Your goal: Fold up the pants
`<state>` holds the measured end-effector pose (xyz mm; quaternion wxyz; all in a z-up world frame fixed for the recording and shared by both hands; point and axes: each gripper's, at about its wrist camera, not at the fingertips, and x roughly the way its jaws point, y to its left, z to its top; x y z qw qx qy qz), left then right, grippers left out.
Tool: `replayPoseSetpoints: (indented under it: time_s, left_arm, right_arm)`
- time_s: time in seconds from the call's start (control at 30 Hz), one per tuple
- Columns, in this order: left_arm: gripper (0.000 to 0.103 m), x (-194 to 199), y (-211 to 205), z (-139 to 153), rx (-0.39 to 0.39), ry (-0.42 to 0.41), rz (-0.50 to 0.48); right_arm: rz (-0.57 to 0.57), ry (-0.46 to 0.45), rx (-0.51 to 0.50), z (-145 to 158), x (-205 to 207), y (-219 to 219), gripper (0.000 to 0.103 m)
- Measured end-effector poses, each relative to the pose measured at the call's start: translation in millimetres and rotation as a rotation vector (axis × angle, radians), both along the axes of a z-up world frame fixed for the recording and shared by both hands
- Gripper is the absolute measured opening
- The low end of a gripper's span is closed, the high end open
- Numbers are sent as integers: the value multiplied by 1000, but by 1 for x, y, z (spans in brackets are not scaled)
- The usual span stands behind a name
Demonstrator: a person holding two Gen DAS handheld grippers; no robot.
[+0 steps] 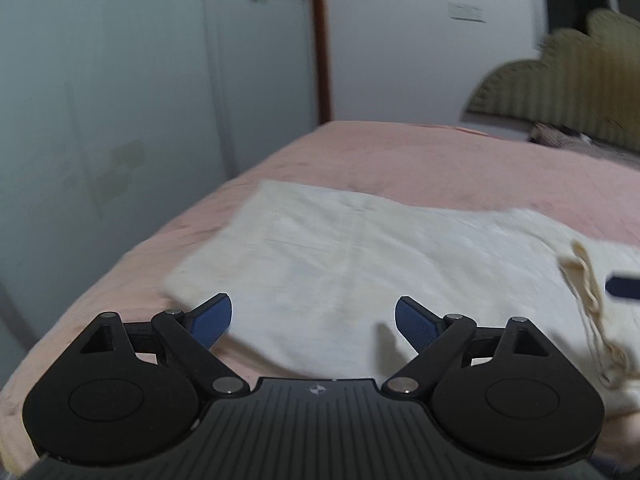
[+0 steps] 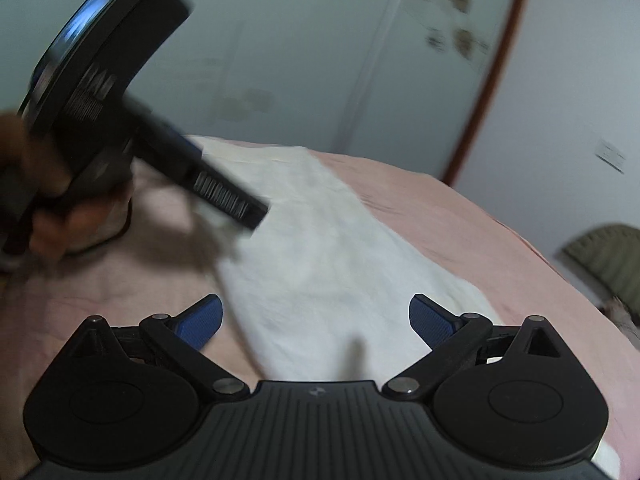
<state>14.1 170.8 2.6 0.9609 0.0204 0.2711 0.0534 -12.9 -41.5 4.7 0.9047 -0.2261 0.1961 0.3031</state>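
Cream-white pants [image 1: 360, 256] lie flat on a pink bed [image 1: 400, 152], with a bunched, wrinkled edge [image 1: 592, 300] at the right. My left gripper [image 1: 313, 318] is open and empty, just above the near edge of the pants. In the right wrist view the pants [image 2: 320, 264] run away from me as a long strip. My right gripper [image 2: 316, 320] is open and empty over their near end. The left gripper [image 2: 224, 192] shows there at upper left, blurred, over the pants' left edge. A blue fingertip [image 1: 622, 286] of the right gripper shows at the left view's right edge.
The pink bed sheet [image 2: 460, 220] surrounds the pants. Pale wardrobe doors [image 1: 120, 100] stand beyond the bed's left side. A ribbed olive headboard or cushion [image 1: 560, 84] is at the far right. The person's hand [image 2: 48, 216] holds the left gripper.
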Motion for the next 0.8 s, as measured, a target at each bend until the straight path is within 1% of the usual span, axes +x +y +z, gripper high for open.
replayPoseSetpoints:
  time_s: [0.07, 0.1, 0.13, 0.17, 0.23, 0.27, 0.33, 0.37, 0.47, 0.53, 0.57, 0.63, 0.67, 0.7, 0.73, 0.8]
  left_arm:
    - [90, 6, 26, 6, -67, 39, 70]
    - [88, 9, 39, 7, -111, 65, 96]
    - [87, 13, 51, 7, -166, 94, 117]
    - [85, 15, 63, 6, -225, 120, 131]
    - [85, 18, 83, 2, -349, 166, 133]
    - [84, 20, 91, -1, -418, 191, 126]
    - [84, 22, 102, -7, -546, 232, 103]
    - [85, 23, 105, -9, -594, 241, 93]
    - [86, 26, 109, -12, -678, 243, 77]
    - [86, 31, 112, -14, -761, 254, 60]
    - [86, 33, 113, -17, -808, 262, 50]
    - [86, 40, 116, -25, -908, 280, 28]
    - [87, 43, 117, -28, -944, 285, 25]
    - [87, 46, 118, -32, -975, 283, 27]
    - [88, 48, 119, -34, -999, 278, 30]
    - [89, 52, 119, -38, -1032, 267, 34]
  right_arm:
    - [37, 18, -15, -3, 4, 12, 72]
    - [52, 24, -28, -4, 6, 18, 66]
    - [64, 29, -43, -6, 8, 24, 58]
    - [73, 33, -68, -9, 11, 30, 54]
    - [91, 25, -119, -14, 13, 40, 52]
    - [99, 8, -140, -15, 12, 45, 50]
    - [116, -37, -188, -17, 10, 54, 50]
    - [123, -66, -216, -19, 9, 60, 50]
    - [142, -165, -300, -27, 9, 80, 50]
    - [158, -229, -353, -33, 10, 94, 49]
    - [166, -245, -371, -35, 12, 100, 42]
    - [175, -268, -390, -37, 17, 108, 31]
    - [173, -273, -382, -37, 20, 110, 27]
    - [168, -253, -348, -33, 25, 109, 25]
    - [157, -200, -279, -26, 32, 105, 24]
    - [117, -45, -86, -6, 53, 87, 23]
